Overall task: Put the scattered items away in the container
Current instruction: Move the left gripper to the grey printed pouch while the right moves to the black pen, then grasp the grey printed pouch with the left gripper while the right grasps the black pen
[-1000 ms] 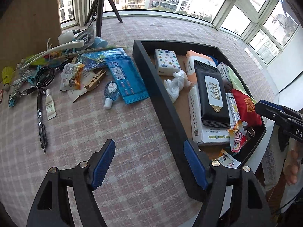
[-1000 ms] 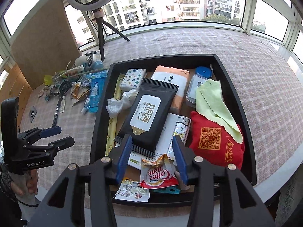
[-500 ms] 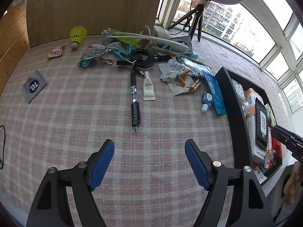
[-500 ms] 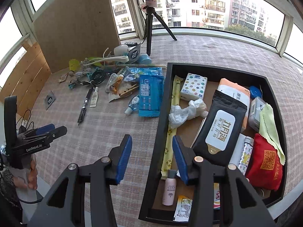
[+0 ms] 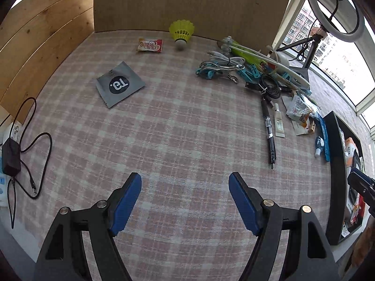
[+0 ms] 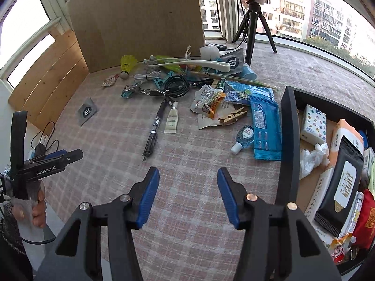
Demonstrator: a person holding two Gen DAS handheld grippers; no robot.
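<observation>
A black rectangular tray (image 6: 289, 140) sits at the right side of a table covered in a pink-and-white checked cloth (image 6: 192, 164). It already holds a black wet-wipe pack (image 6: 342, 187), a star-patterned tissue pack (image 6: 314, 123), a crumpled white plastic bag (image 6: 313, 157) and a red pouch (image 6: 365, 217).

Just left of the tray wall lies a blue flat wipes packet (image 6: 266, 128), with a small clear sanitiser bottle (image 6: 243, 138) touching its left edge. Further left are a wooden clothespin (image 6: 233, 117), a small white cream tube (image 6: 171, 120) and a black pen (image 6: 154, 128) lying beside each other. Behind them is a tangle of a coiled black cable (image 6: 175, 86), teal clips (image 5: 208, 71) and a long white shoehorn-like piece (image 6: 201, 62). A yellow shuttlecock (image 5: 181, 32) and a red-and-white sachet (image 5: 150, 45) rest near a brown board. A grey square packet with a black circle (image 5: 119, 83) lies alone, well apart from the pile.

The right gripper (image 6: 188, 194) hovers over bare cloth, its blue-padded tongs apart and holding nothing. The left gripper (image 5: 185, 203) is likewise spread wide and empty above the cloth.
</observation>
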